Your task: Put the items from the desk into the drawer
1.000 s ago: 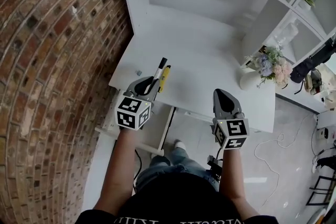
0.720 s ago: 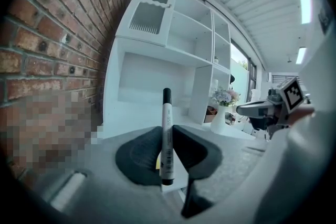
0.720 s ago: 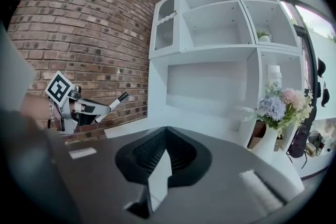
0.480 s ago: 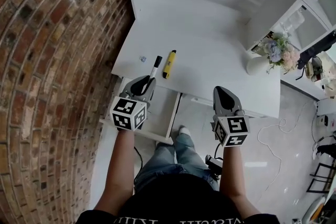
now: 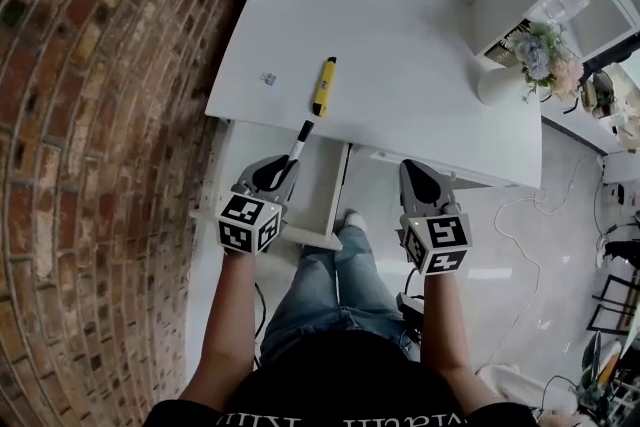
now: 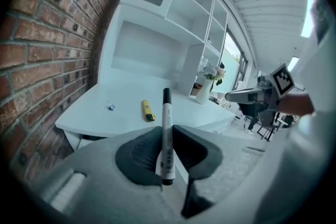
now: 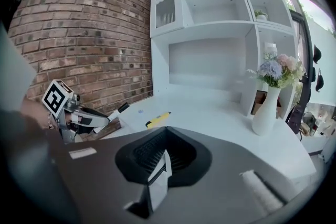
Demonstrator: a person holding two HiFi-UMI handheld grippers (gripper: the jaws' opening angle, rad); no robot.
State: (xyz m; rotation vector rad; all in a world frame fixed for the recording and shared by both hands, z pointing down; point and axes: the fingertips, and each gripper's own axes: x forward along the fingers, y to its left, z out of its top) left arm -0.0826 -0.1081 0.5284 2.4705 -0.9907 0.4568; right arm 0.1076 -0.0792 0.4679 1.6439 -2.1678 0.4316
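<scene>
Left gripper: your left jaws stand narrow, clamped on a white marker. In the left gripper view the pads press its barrel from both sides.
Marker: it juts forward out of the jaws with its black cap leading. In the head view the cap lies close to the front edge of the desk.
Marker's place: you hold it in the air, in front of the desk edge and above the open drawer. It touches neither.
Drawer: it is pulled out under the desk's left front corner, beside the brick wall.
Right gripper: your right jaws are closed together, and the right gripper view shows nothing between them. It hangs in front of the desk, well apart from your left gripper.
Yellow pen: it lies flat on the desk top, just past the marker's cap.
Small object: it rests on the desk near the yellow pen, on the wall side, too small to identify.
Vase of flowers: it stands upright at the desk's right edge, far from both items.
</scene>
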